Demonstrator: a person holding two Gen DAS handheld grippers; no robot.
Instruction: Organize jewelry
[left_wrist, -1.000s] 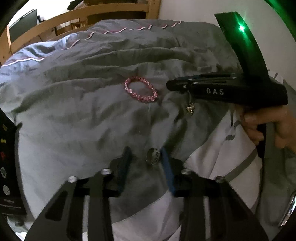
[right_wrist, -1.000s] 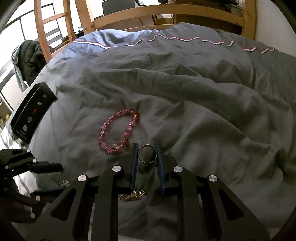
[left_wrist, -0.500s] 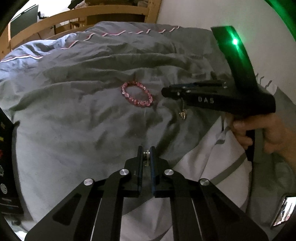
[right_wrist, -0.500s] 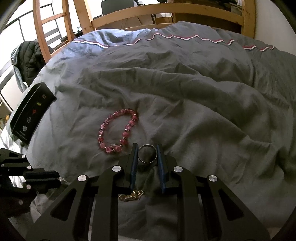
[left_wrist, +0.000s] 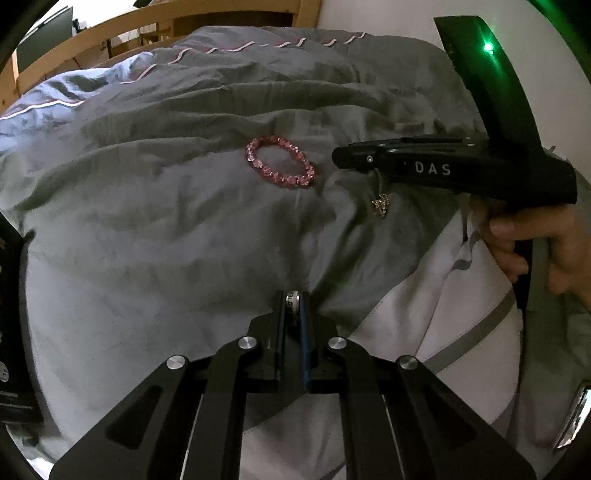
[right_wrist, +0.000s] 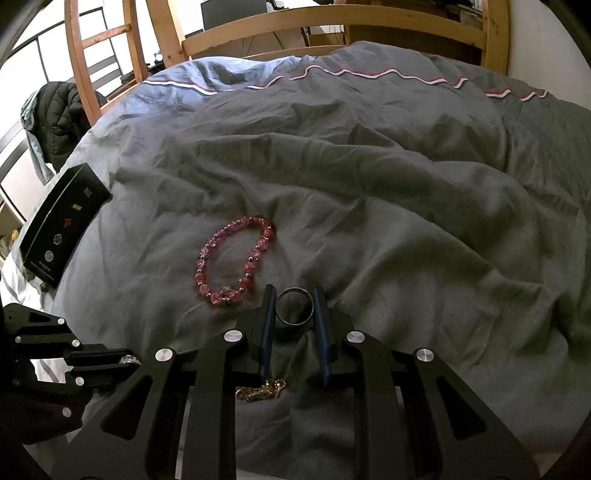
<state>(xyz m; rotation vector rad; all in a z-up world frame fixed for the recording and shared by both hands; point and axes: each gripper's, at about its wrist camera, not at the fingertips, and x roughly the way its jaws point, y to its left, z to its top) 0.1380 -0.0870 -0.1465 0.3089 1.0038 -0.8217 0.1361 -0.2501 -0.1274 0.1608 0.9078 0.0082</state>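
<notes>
1. A black box (right_wrist: 61, 225) lies at nine o'clock on the duvet (right_wrist: 369, 206).
2. The left gripper (left_wrist: 293, 299) pinches a small silver ring (left_wrist: 292, 297).
3. The pink bracelet (right_wrist: 232, 258) lies centrally.
4. The right gripper (right_wrist: 295, 306) clamps a plain ring (right_wrist: 294, 306), gold chain (right_wrist: 263, 389) at six o'clock.

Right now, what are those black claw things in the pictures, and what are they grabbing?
They are two grabber tools, one held in each of a person's hands. Each has a small camera looking along its two fingers, so each picture is that grabber's own view.

In the left camera's picture, the left gripper is shut on a small silver ring. You also see the other grabber from the side, with the person's hand on its handle.

In the right camera's picture, the right gripper pinches a thin metal ring, with a gold chain hanging below it.

Underneath is a bed with a grey duvet. On it lie a pink bead bracelet and a black box.
</notes>
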